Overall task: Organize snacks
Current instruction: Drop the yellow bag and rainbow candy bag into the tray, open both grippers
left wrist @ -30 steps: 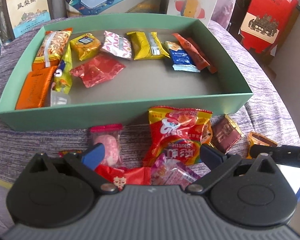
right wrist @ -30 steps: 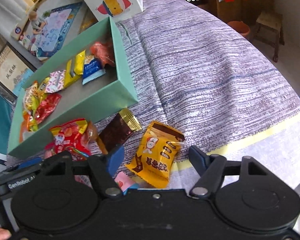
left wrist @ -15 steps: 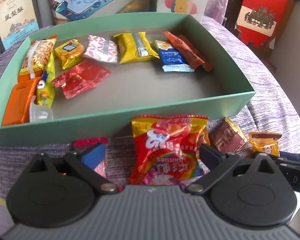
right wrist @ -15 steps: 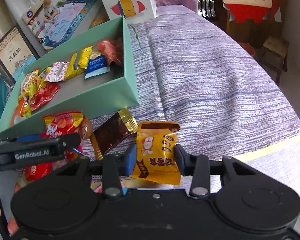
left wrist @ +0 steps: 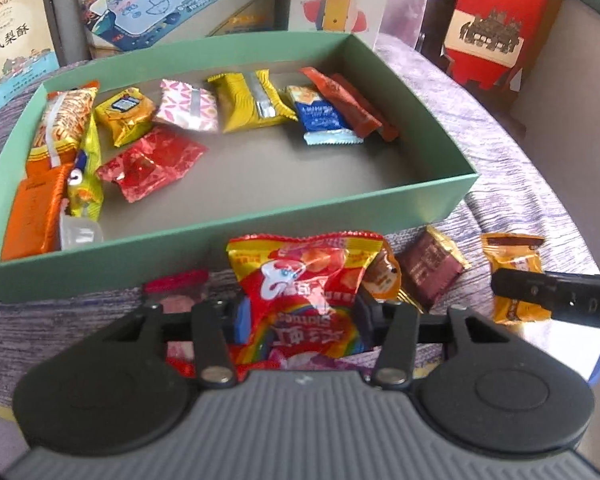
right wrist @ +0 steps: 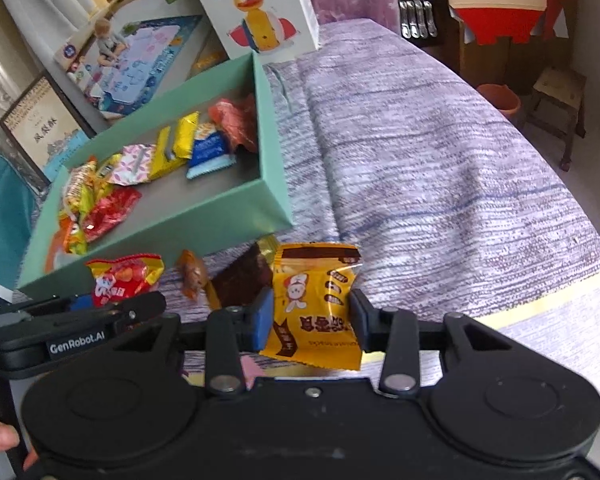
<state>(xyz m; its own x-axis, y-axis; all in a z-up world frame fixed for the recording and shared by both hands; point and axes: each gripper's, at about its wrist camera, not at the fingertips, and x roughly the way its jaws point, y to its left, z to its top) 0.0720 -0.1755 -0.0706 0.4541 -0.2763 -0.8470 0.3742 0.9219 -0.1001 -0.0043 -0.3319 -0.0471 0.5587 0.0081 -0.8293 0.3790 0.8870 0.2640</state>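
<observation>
My left gripper clamped on red rainbow candy bag; right gripper clamped on yellow snack packet. I judge both pinched mid-pack for lift over wall. Green box at 12 o'clock, near wall in way. Brown packet loose at 2 o'clock on purple cloth.
</observation>
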